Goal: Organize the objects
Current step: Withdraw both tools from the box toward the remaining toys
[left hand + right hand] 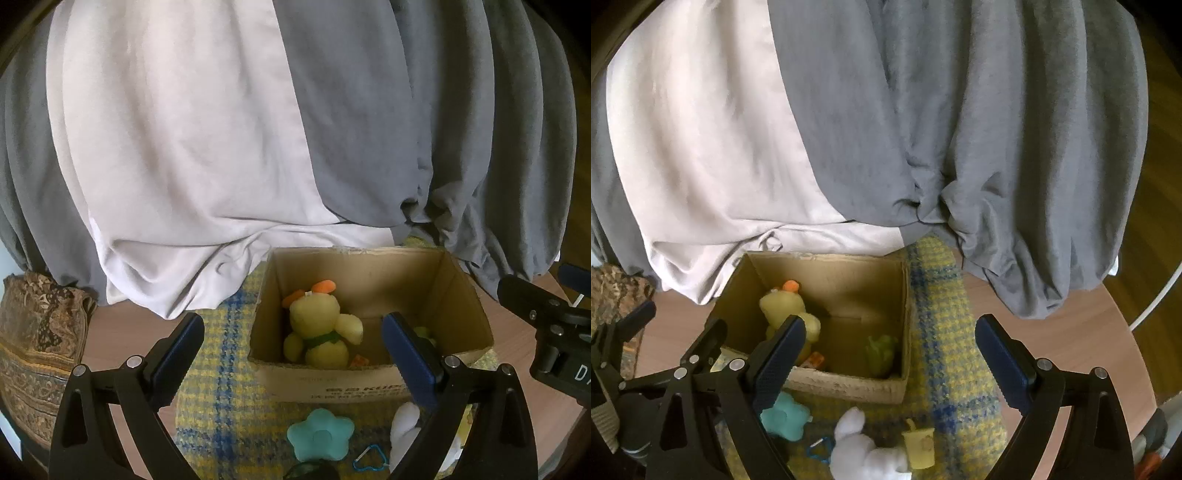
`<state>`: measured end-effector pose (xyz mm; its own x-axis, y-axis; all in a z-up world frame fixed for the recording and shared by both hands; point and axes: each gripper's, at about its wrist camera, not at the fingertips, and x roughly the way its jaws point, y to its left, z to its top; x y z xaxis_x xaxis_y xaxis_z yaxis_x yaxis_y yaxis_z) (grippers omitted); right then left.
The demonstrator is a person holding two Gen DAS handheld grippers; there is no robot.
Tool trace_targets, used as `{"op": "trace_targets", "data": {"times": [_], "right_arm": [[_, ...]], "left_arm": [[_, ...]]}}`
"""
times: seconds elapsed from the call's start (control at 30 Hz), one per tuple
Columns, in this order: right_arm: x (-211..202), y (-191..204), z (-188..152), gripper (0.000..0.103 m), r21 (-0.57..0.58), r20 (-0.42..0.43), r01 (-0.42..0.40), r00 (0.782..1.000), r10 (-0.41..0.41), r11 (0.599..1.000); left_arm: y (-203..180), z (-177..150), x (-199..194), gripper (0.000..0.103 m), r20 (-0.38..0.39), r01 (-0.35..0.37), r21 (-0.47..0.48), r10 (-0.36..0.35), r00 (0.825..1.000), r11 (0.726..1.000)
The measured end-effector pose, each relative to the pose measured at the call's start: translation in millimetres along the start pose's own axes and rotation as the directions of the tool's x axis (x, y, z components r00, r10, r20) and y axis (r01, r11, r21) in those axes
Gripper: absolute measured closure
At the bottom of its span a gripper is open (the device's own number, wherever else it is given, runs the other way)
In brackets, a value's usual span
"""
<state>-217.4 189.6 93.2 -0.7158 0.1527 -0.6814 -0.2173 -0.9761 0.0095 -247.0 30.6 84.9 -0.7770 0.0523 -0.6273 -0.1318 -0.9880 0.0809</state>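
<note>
An open cardboard box [373,384] [849,384] stands on a yellow and blue checked cloth [218,369] [945,332]. A yellow duck plush [319,328] [786,310] sits inside it, with a small green toy [881,352] beside it. In front of the box lie a teal star toy [320,434] [785,415], a white plush [404,428] [866,452], a blue clip [371,459] [820,448] and a small yellow cup [919,446]. My left gripper [293,354] is open and empty above the box's near wall. My right gripper [890,362] is open and empty, over the box's right side.
White and grey sheets [207,147] [960,129] hang behind the box. A patterned brown cushion [37,350] sits at the left on the reddish table [122,325] [1071,332]. The right gripper's body [554,339] shows at the left view's right edge.
</note>
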Motion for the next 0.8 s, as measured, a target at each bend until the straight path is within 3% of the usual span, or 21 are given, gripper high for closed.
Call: {"op": "trace_targets", "data": {"times": [0.37, 0.8], "right_arm": [[-17, -8, -19, 0.004, 0.029, 0.029, 0.008, 1.0, -0.008, 1.0], [-36, -13, -45, 0.001, 0.055, 0.045, 0.018, 0.999, -0.02, 0.998]], "left_arm": [[-9, -15, -29, 0.001, 0.07, -0.037, 0.035, 0.034, 0.997, 0.999], [-5, -42, -43, 0.001, 0.058, -0.043, 0.011, 0.042, 0.997, 0.999]]}}
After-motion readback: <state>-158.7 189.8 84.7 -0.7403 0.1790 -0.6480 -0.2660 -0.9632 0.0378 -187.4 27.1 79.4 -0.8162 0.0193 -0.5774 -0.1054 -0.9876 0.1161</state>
